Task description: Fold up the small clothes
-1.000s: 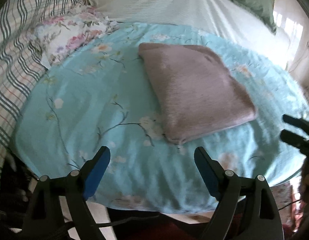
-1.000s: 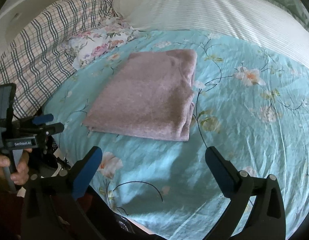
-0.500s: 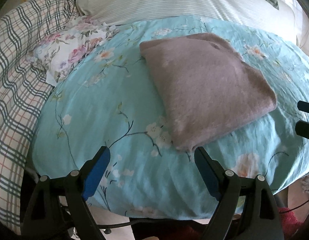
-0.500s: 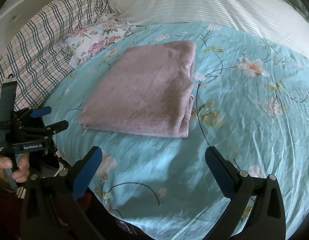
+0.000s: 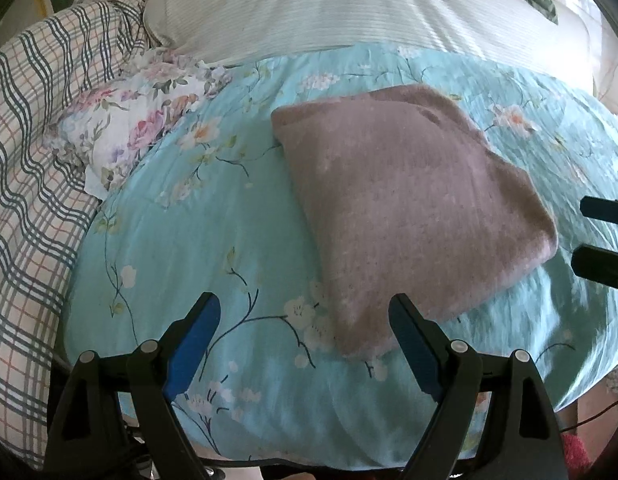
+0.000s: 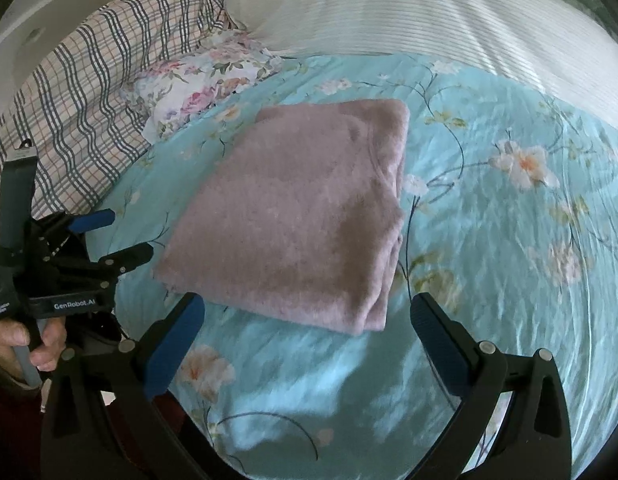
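A folded mauve fuzzy garment (image 5: 405,208) lies flat on the turquoise floral bedspread (image 5: 197,248); it also shows in the right wrist view (image 6: 305,224). My left gripper (image 5: 305,320) is open and empty, just short of the garment's near corner. My right gripper (image 6: 307,322) is open and empty, at the garment's near edge, above the bedspread (image 6: 509,240). The left gripper also shows in the right wrist view (image 6: 109,236), beside the garment's left corner. The right gripper's fingers (image 5: 601,236) show at the right edge of the left wrist view.
A small floral cloth (image 5: 129,128) lies at the bedspread's far left, next to a plaid blanket (image 5: 33,152). A white striped pillow (image 5: 349,4) lies behind. The bed's near edge is just below both grippers.
Both grippers have moved forward toward the folded garment, which now looks larger and closer. Both stayed open. The garment has not moved.
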Motion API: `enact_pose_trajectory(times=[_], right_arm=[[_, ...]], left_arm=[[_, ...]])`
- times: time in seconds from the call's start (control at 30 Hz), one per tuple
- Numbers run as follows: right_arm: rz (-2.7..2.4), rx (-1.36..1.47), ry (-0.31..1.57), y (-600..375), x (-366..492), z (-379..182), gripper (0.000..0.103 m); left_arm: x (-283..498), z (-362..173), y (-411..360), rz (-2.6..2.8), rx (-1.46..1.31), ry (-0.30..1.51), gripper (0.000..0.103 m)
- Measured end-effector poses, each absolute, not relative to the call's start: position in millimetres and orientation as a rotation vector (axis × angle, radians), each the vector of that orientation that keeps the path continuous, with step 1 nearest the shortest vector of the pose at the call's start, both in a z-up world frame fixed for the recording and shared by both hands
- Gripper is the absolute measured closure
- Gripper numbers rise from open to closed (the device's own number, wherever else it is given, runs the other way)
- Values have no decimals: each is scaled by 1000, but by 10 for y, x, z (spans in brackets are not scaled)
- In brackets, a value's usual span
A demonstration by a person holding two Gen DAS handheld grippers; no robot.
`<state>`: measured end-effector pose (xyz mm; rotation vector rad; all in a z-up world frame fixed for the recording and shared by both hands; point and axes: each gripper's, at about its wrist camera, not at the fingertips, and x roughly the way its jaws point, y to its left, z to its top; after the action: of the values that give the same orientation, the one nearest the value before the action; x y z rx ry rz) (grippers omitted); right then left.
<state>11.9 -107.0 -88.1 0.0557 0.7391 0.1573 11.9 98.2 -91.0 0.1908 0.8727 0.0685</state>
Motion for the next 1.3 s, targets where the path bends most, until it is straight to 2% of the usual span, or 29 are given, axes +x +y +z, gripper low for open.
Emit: enact_pose_trajectory(times=[0.4, 1.3], right_arm=[[168, 57, 739, -1061, 284, -862, 0], [168, 64, 710, -1083, 82, -781, 0]], left_arm=[[202, -876, 1001, 88, 172, 857, 16], [-5, -807, 923, 64, 160, 828, 16]])
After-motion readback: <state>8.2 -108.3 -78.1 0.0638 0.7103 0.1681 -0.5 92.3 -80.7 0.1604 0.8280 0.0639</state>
